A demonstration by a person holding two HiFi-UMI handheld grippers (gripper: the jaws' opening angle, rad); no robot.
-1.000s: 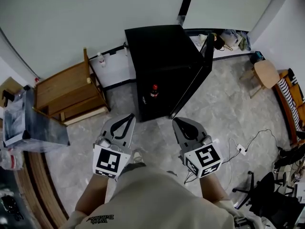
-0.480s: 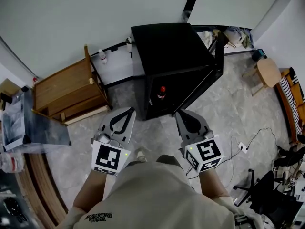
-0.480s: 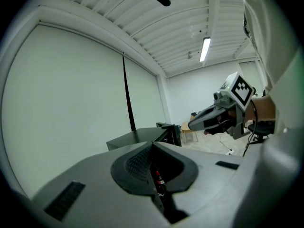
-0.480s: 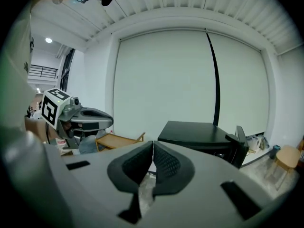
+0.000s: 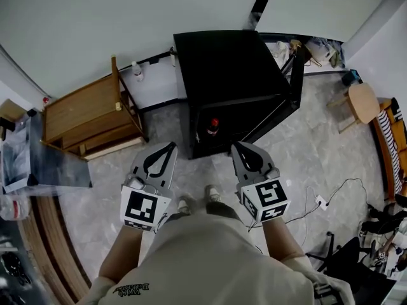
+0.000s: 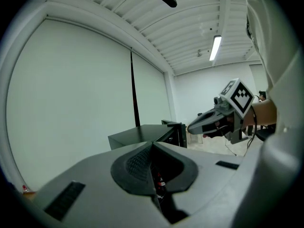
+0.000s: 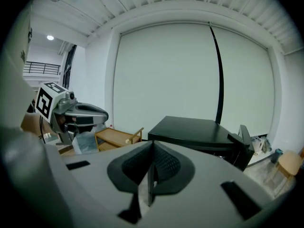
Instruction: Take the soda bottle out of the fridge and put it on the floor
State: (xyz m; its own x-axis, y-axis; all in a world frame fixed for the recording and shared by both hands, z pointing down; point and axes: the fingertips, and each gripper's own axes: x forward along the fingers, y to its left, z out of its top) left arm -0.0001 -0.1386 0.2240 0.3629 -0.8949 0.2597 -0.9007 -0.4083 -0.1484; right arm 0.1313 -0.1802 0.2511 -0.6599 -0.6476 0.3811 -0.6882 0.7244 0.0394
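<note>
Soda bottle (image 5: 213,127) with a red cap stands upright inside the black fridge (image 5: 229,68), just behind its open front edge, with the door (image 5: 294,81) swung out at the right. Both claws hang over the grey floor (image 5: 305,151), short of the fridge. The left gripper (image 5: 170,147) is clenched on nothing, and the right gripper (image 5: 236,146) is likewise clenched and empty. A wooden cart (image 5: 89,122) sits left of the fridge.
</note>
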